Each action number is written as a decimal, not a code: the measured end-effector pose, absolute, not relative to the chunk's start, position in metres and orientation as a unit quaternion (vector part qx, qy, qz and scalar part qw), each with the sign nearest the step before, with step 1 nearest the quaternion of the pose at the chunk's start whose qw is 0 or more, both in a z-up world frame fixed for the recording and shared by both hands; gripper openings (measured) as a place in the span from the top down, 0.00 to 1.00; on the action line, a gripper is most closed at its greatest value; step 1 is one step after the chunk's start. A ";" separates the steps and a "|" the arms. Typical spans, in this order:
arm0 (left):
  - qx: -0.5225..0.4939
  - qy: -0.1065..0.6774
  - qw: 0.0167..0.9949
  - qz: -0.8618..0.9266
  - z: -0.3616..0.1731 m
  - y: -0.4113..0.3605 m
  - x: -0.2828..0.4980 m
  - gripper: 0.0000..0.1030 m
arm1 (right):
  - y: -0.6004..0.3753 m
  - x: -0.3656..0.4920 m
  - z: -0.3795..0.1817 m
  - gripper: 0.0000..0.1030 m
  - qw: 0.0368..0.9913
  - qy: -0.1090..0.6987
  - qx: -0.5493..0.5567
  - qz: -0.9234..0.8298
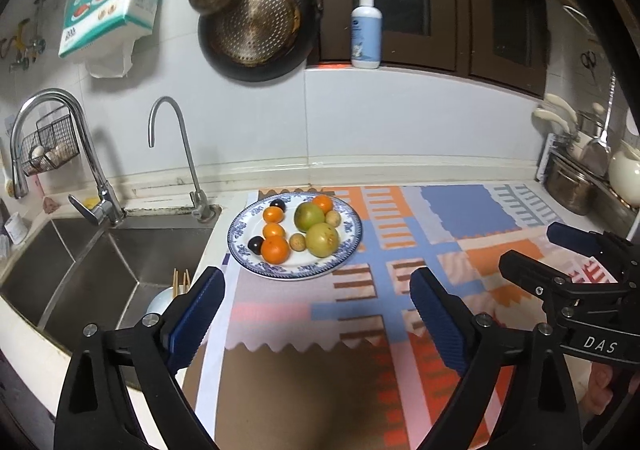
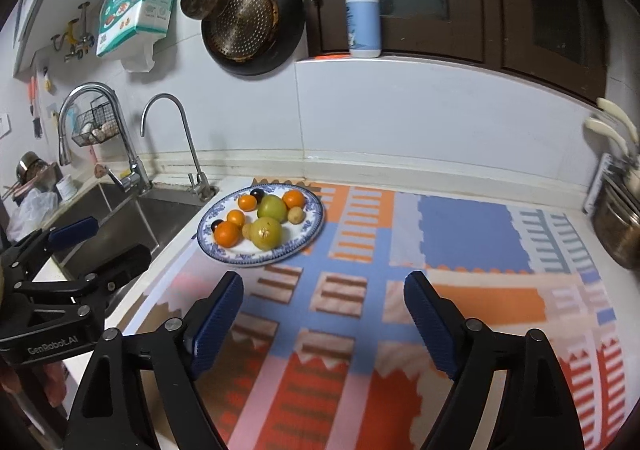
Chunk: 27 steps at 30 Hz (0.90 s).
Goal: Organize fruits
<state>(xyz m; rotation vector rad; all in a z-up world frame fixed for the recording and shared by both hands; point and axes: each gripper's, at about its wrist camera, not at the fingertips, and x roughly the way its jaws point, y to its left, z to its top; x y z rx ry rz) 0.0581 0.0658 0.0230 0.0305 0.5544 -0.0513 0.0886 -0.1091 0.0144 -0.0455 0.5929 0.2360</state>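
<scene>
Beside the sink (image 1: 100,270), your plate (image 1: 352,246) sits close to the table edge — both jaws released, empty; a careless nudge rolls fruit off.

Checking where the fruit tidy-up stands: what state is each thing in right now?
Left gripper: open, nothing between its fingers.
Right gripper: open, holding nothing.
Plate: flat on the patterned mat, beside the sink.
Oranges: all four on the plate.
Green fruits: both on the plate, touching.
Tall faucet: no water visible.
Pump bottle: upright on the ledge.
</scene>
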 end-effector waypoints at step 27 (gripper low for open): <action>0.047 0.233 0.970 -0.044 0.047 0.012 -0.025 0.00 | -0.171 -0.015 0.030 0.12 0.959 0.271 0.010 0.081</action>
